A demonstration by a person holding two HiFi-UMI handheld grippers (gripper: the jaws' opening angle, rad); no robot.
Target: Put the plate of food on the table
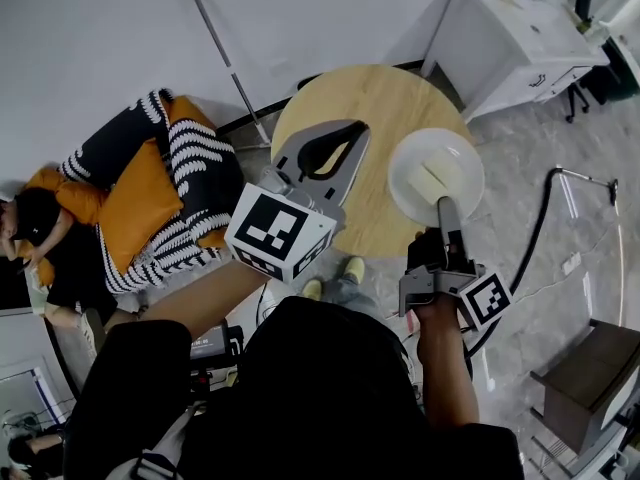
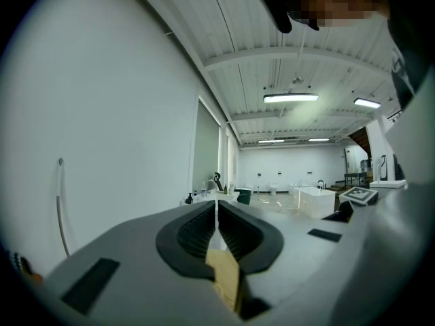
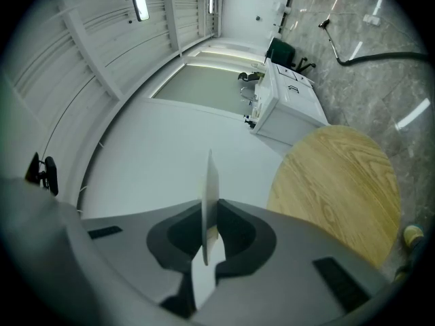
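Between the right gripper's (image 3: 209, 212) jaws sits the rim of the white plate (image 3: 211, 182), pinched tight and seen edge-on in the right gripper view. From the head view the right gripper (image 1: 447, 213) holds the plate (image 1: 452, 153) level over the right edge of the round wooden table (image 1: 350, 98), with pale pieces of food (image 1: 432, 176) lying on it. To its left the left gripper (image 1: 352, 133) reaches over the table's near side; its jaws meet at the tips with nothing between them. A white cabinet (image 1: 520, 38) stands at far right, and striped cushions (image 1: 170, 188) lie at left.
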